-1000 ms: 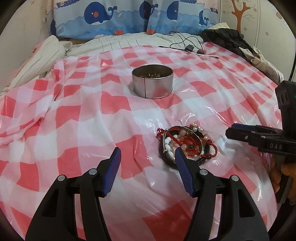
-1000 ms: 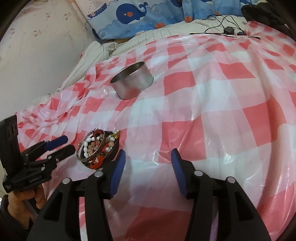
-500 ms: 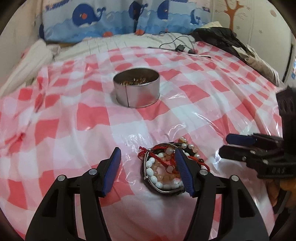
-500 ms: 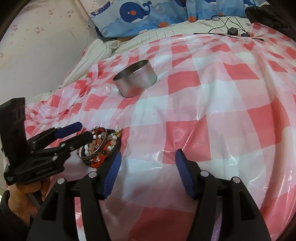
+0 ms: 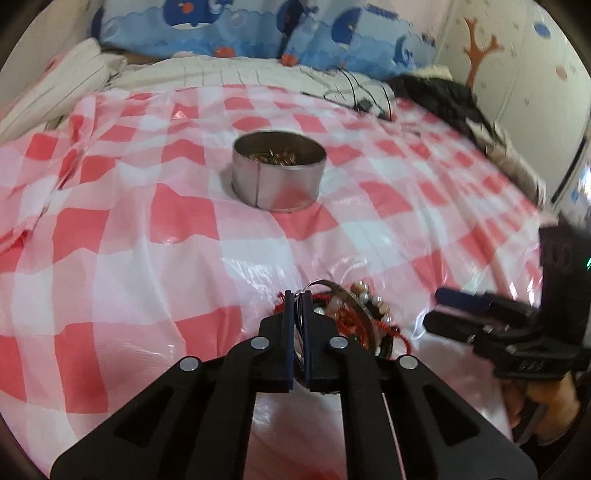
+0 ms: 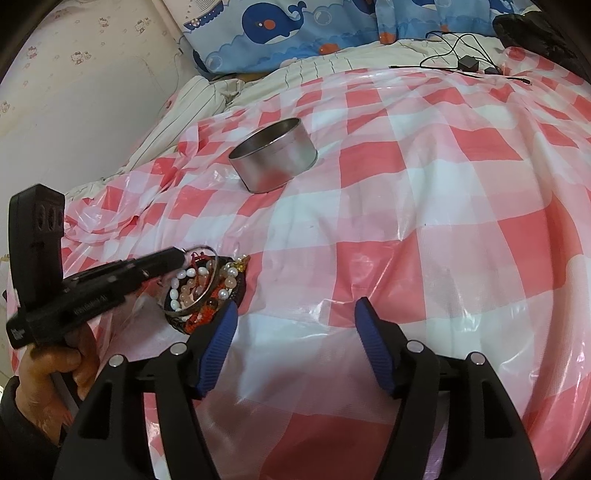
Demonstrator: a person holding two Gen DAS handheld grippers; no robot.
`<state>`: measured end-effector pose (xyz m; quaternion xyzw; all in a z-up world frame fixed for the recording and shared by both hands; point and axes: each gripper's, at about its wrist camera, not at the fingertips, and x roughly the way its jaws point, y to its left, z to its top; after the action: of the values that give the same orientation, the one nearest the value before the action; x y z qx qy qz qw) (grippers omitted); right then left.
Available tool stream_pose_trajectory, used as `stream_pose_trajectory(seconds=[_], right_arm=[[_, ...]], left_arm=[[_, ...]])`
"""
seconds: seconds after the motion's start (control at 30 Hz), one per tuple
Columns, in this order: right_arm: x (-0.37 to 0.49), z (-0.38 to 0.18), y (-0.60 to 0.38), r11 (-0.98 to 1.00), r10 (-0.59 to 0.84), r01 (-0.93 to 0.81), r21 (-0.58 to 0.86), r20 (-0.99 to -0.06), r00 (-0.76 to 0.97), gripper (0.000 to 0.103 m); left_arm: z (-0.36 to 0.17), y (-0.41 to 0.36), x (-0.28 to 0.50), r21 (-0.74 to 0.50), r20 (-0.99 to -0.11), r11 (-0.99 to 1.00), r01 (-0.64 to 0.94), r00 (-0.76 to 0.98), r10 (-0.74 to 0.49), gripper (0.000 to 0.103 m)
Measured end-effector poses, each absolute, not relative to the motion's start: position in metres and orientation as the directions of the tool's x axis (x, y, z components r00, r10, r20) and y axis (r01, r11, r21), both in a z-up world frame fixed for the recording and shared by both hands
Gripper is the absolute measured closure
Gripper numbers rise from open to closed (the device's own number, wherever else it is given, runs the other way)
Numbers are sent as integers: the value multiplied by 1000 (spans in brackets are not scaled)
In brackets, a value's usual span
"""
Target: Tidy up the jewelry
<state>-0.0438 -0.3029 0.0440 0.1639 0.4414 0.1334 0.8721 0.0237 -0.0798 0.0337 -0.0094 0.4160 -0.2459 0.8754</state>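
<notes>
The left gripper (image 5: 298, 301), black with blue pads, has its two fingers pressed together on a thin silver metal bangle (image 5: 334, 290), which it grips at the rim. In the right wrist view this bangle (image 6: 207, 286) is tilted, with its gripped side lifted and its other side down in the heap. The bangle belongs to a small heap of jewelry (image 6: 207, 291): white and pink bead bracelets, red cord and a dark ring-shaped piece, all lying together on the red and white checked plastic sheet (image 6: 424, 206) that covers the bed.

The right gripper (image 6: 293, 334), of the same kind, has its fingers wide apart and holds nothing. Its left finger is just beside the heap; I cannot tell if it touches it. In the left wrist view this gripper (image 5: 434, 310) is seen from the side, to the right of the heap.

Farther away, well apart from the heap, a round silver metal tin (image 5: 279, 171) stands upright on the sheet, with small gold-coloured pieces inside. Behind the sheet lie black cables (image 6: 461, 61) and a blue pillow with whale pictures (image 6: 273, 29).
</notes>
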Motion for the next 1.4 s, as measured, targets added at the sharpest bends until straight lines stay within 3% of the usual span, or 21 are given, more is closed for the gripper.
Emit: stream_pose_trajectory(seconds=[0.1, 0.27, 0.4, 0.57, 0.8, 1.0, 1.2, 1.4], right_arm=[[-44, 44, -303, 910, 378, -88, 405, -725, 575, 39], [-50, 53, -302, 912, 370, -96, 399, -697, 615, 39], [-49, 75, -276, 911, 408, -234, 339, -661, 630, 39], [-20, 83, -226, 881, 443, -414, 228, -703, 555, 40], [26, 69, -186, 818, 456, -544, 189, -790, 410, 51], [29, 58, -179, 808, 441, -560, 182, -817, 371, 99], [22, 79, -226, 821, 552, -442, 362, -703, 449, 100], [8, 108, -275, 831, 556, -379, 408, -635, 537, 100]], left_arm=[[39, -62, 29, -323, -686, 864, 386, 534, -494, 100], [43, -38, 36, -392, -655, 867, 308, 568, -498, 100], [42, -25, 38, -387, -660, 885, 258, 593, -462, 100], [41, -21, 42, -352, -684, 909, 223, 601, -413, 100], [40, -4, 46, -332, -695, 929, 160, 625, -356, 100], [40, -5, 48, -318, -698, 933, 167, 625, -349, 100], [38, -15, 46, -298, -709, 935, 193, 611, -352, 100], [35, -19, 44, -295, -714, 935, 196, 605, -352, 100]])
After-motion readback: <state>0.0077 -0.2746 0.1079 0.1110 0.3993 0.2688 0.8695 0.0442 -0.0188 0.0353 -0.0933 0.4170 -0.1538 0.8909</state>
